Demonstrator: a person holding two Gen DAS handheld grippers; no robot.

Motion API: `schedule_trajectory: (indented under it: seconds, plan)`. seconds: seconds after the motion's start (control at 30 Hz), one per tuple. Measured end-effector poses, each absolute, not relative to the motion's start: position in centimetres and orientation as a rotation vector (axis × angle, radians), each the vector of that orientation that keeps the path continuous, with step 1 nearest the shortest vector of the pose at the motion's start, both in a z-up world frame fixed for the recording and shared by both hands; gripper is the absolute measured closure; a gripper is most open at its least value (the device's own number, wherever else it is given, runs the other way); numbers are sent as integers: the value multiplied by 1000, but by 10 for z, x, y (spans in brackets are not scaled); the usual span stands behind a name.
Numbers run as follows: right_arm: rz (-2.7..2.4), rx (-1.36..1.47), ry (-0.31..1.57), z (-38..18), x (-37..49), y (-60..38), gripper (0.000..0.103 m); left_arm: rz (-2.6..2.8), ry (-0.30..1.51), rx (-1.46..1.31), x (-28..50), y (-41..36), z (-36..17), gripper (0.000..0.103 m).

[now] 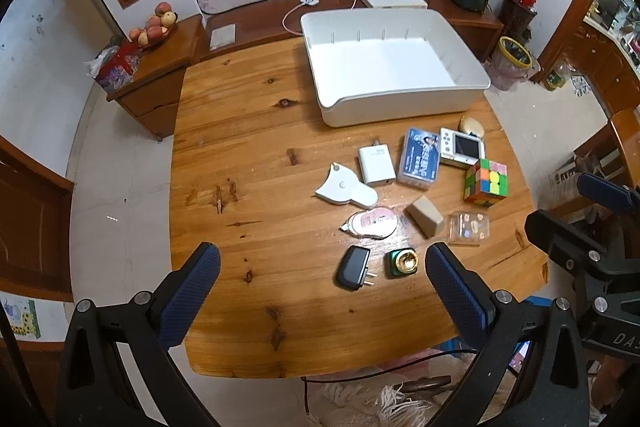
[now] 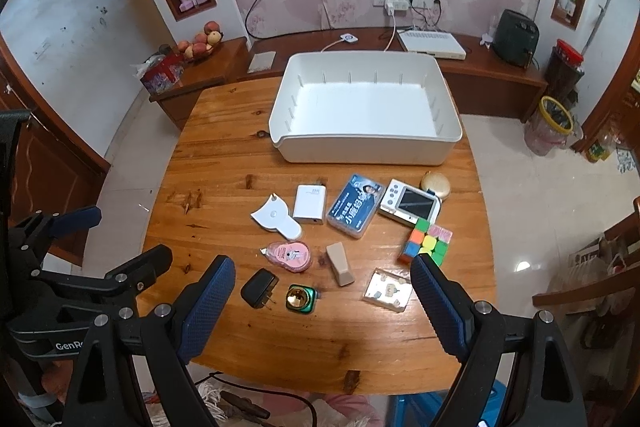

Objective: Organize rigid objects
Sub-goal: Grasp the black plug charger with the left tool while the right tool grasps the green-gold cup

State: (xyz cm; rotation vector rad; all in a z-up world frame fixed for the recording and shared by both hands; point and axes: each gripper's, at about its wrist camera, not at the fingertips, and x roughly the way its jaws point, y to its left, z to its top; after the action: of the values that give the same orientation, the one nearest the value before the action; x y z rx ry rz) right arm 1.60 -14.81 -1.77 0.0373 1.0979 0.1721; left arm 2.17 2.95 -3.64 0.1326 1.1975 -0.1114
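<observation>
Spread wide, my left gripper (image 1: 322, 283) hangs above the near table edge, the black plug adapter (image 1: 353, 267) and green-gold box (image 1: 401, 263) lying between its fingers (nothing pinched). Beyond them sits the white bin (image 1: 404, 109).

From the right wrist, my right gripper (image 2: 322, 291) also gapes over the wooden table (image 2: 224, 187), the Rubik's cube (image 2: 429, 242) just beside its right finger.

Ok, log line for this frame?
stage: start | left gripper: open, idle | right gripper: open, idle | white bin: empty | small items on table
</observation>
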Motion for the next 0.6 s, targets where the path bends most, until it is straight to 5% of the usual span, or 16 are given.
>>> schedule_trajectory:
  seconds: [0.6]
  plan:
    - [166, 127, 1257, -122, 30, -134, 18, -293, 1422, 216, 42, 37, -164, 3]
